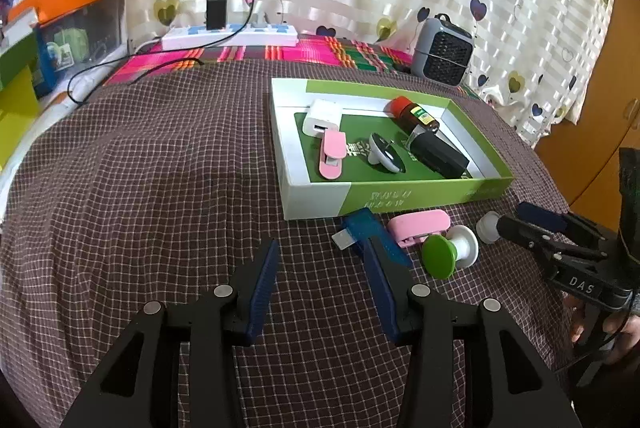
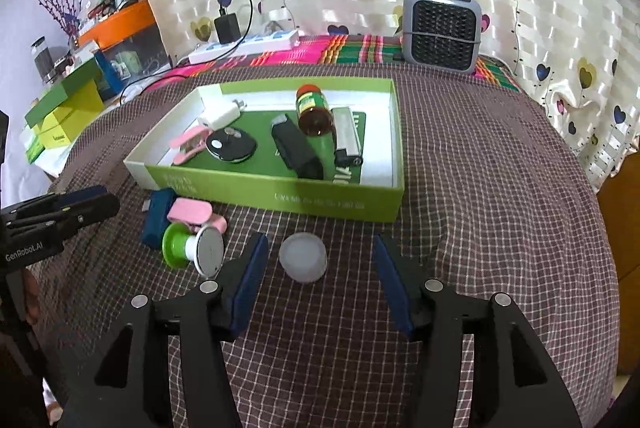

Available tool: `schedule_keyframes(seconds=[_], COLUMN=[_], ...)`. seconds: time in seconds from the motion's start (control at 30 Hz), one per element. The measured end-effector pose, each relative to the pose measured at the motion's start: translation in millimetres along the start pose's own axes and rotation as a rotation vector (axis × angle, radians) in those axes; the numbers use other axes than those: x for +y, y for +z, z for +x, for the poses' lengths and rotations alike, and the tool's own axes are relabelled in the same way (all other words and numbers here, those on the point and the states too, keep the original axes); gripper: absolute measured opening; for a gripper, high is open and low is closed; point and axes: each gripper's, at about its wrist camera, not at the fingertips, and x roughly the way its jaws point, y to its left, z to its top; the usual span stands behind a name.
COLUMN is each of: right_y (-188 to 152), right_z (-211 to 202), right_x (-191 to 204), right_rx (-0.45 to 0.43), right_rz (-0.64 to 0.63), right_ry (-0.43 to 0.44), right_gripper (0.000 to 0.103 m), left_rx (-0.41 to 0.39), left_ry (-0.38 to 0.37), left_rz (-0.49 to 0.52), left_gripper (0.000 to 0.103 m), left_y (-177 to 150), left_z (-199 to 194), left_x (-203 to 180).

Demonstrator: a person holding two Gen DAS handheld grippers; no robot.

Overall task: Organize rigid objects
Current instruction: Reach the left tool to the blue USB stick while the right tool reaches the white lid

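Observation:
A green and white box point(image 1: 316, 195) point(image 2: 272, 193) on the checked cloth holds a white charger point(image 1: 322, 116), a pink clip point(image 1: 333, 153), a round black and white piece point(image 2: 232, 145), a brown bottle point(image 2: 314, 105), a black block point(image 2: 296, 147) and a silver lighter point(image 2: 347, 135). In front of it lie a blue USB piece point(image 1: 368, 232), a pink clip point(image 1: 418, 226), a green and white spool point(image 2: 192, 246) and a white cap point(image 2: 303, 256). My left gripper point(image 1: 324, 268) is open, left of the blue piece. My right gripper point(image 2: 320, 260) is open around the white cap.
A grey fan heater point(image 2: 440, 31) stands at the back of the table. A white power strip point(image 1: 230, 35) with a black charger and cable lies at the back left. Orange and green boxes point(image 1: 24, 39) stand left of the table.

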Motion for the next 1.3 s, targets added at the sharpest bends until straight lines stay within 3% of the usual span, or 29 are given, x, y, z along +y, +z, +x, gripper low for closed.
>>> schedule_keyframes(seconds=[0.37, 0.8, 1.07, 1.3], right_y=[-0.9, -2.2, -1.8, -2.1], right_z=[22.2, 24.4, 23.0, 22.2], right_x=[3.7, 6.5, 2.5, 0.6], right_rx=[0.080, 0.063, 0.056, 0.054], right_rz=[0.002, -0.035, -0.026, -0.018], right_ry=[-0.009, -0.035, -0.036, -0.026], right_gripper=[0.056, 0.055, 0.033, 0.030], left_rx=[0.025, 0.054, 0.071, 0.086], left_ry=[-0.024, -0.022, -0.019, -0.021], left_rz=[0.012, 0.024, 0.038, 0.047], left_gripper=[0.044, 0.044, 0.044, 0.045], left_y=[-1.9, -1.8, -1.4, 0.8], left_z=[7.6, 16.6, 22.6, 28.6], left_x=[-4.9, -13.6, -23.2, -32.5])
